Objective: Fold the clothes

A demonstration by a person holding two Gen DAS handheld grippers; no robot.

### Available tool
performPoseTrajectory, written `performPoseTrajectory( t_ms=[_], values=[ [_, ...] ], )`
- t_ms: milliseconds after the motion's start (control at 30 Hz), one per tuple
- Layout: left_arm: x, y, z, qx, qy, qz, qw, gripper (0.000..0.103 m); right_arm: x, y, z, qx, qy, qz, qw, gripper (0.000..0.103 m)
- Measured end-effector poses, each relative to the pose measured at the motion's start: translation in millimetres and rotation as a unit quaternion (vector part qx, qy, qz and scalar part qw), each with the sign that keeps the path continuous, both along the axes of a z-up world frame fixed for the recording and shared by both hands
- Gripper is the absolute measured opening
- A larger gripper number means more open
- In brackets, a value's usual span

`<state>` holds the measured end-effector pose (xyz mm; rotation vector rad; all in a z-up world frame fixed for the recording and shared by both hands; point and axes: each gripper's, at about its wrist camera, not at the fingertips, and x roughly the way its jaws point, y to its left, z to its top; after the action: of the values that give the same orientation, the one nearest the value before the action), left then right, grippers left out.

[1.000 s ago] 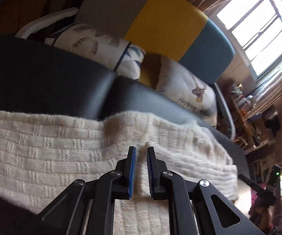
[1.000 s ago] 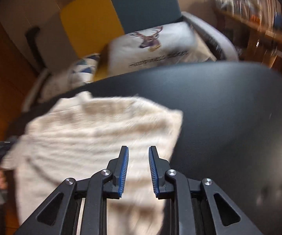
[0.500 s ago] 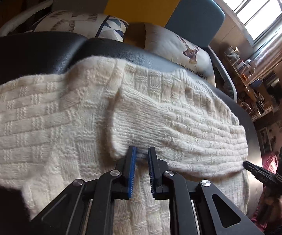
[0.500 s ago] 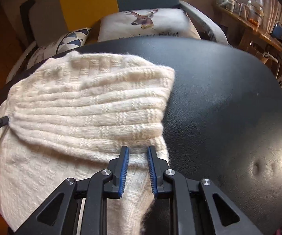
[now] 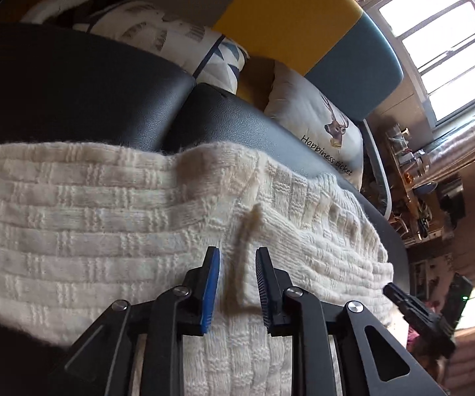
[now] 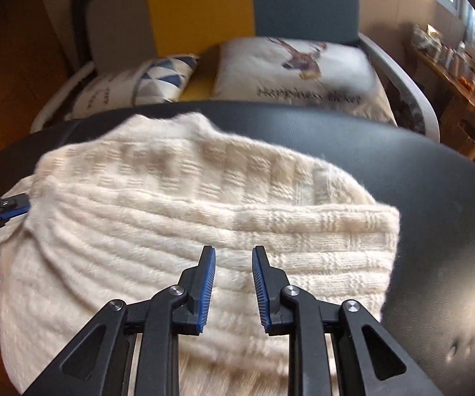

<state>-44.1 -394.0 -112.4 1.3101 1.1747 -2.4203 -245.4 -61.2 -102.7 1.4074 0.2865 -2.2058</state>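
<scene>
A cream knitted sweater (image 5: 89,231) lies spread on a black padded surface (image 5: 72,92). One part is folded across the sweater's body (image 6: 171,231), with a straight edge at the right. My left gripper (image 5: 237,260) is down on the knit with its jaws opening. A raised fold edge (image 5: 245,241) stands between the pads, and they do not press on it. My right gripper (image 6: 233,257) hovers over the folded part, jaws opening, nothing pinched between them. The left gripper's tip (image 6: 3,211) shows at the sweater's left edge in the right wrist view.
Behind the black surface (image 6: 435,214) stands an armchair with a yellow and blue back (image 5: 290,16), holding a deer cushion (image 6: 297,69) and a triangle-patterned cushion (image 6: 138,82). A cluttered shelf (image 5: 412,171) runs along the right under a bright window.
The left jaws, nearly closed on the knit half a second ago, now stand wider around the fold edge. The right gripper has moved left from the sweater's right edge over the folded part, jaws slightly wider.
</scene>
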Motion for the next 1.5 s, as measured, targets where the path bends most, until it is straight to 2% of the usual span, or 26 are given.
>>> performPoseTrajectory(
  t_ms=[133,167,200,333,433,500,567,700,733,800,867,967,1000,1067,1133,1200,1267,1300,1400,1500],
  values=[
    [-23,17,-8,-0.009,-0.019,-0.046,0.9987,0.022,-6,7,-9,-0.02,-0.008,-0.015,1.0,0.023],
    [-26,24,-6,-0.031,-0.017,-0.055,0.9978,0.016,-7,9,-8,-0.021,-0.003,-0.018,1.0,0.023],
    [-27,29,-3,-0.051,-0.01,-0.061,0.9968,0.006,-8,10,-7,-0.021,0.001,-0.022,1.0,0.023],
    [-11,34,14,-0.059,0.027,-0.042,0.997,0.006,-11,13,-14,-0.033,0.0,-0.021,0.999,0.023],
    [-4,33,1,-0.073,-0.006,-0.033,0.9968,0.006,-10,13,-15,-0.037,0.003,-0.019,0.999,0.023],
    [-3,30,-8,-0.067,-0.02,-0.027,0.9972,0.009,-11,18,-10,-0.047,-0.006,-0.027,0.999,0.023],
    [-4,24,-5,-0.042,-0.028,-0.016,0.9986,0.01,-7,33,1,-0.071,-0.013,-0.041,0.997,0.023],
    [10,26,23,-0.045,0.004,0.007,0.999,0.019,11,72,18,-0.127,-0.024,-0.054,0.99,0.023],
    [12,31,28,-0.05,0.011,0.001,0.9987,0.021,14,79,14,-0.123,-0.033,-0.056,0.99,0.023],
    [16,46,36,-0.062,0.021,-0.022,0.9976,0.033,19,91,2,-0.104,-0.052,-0.063,0.991,0.023],
    [11,61,29,-0.079,0.002,-0.041,0.996,0.035,24,103,-10,-0.085,-0.072,-0.07,0.991,0.023],
    [2,77,5,-0.097,-0.044,-0.065,0.9922,0.035,31,125,-7,-0.124,-0.079,-0.094,0.985,0.023],
    [3,80,6,-0.11,-0.041,-0.063,0.9911,0.035,35,133,0,-0.132,-0.076,-0.105,0.983,0.023],
    [11,87,15,-0.128,-0.04,-0.06,0.9891,0.035,50,139,12,-0.165,-0.076,-0.085,0.98,0.023],
    [27,92,26,-0.11,-0.018,-0.051,0.9924,0.035,65,142,21,-0.191,-0.081,-0.059,0.976,0.023],
    [47,105,35,-0.098,0.007,-0.065,0.9931,0.035,79,142,16,-0.182,-0.092,-0.052,0.977,0.023],
    [68,120,38,-0.108,0.012,-0.07,0.9917,0.035,88,141,1,-0.133,-0.1,-0.068,0.984,0.023],
    [78,126,37,-0.108,0.011,-0.074,0.9913,0.035,90,146,-7,-0.13,-0.105,-0.079,0.983,0.023],
    [106,135,21,-0.092,-0.013,-0.077,0.9927,0.035,94,169,-18,-0.136,-0.11,-0.124,0.977,0.008],
    [132,139,10,-0.104,-0.022,-0.09,0.9903,0.035,98,181,-21,-0.15,-0.106,-0.127,0.975,0.006]
  ],
)
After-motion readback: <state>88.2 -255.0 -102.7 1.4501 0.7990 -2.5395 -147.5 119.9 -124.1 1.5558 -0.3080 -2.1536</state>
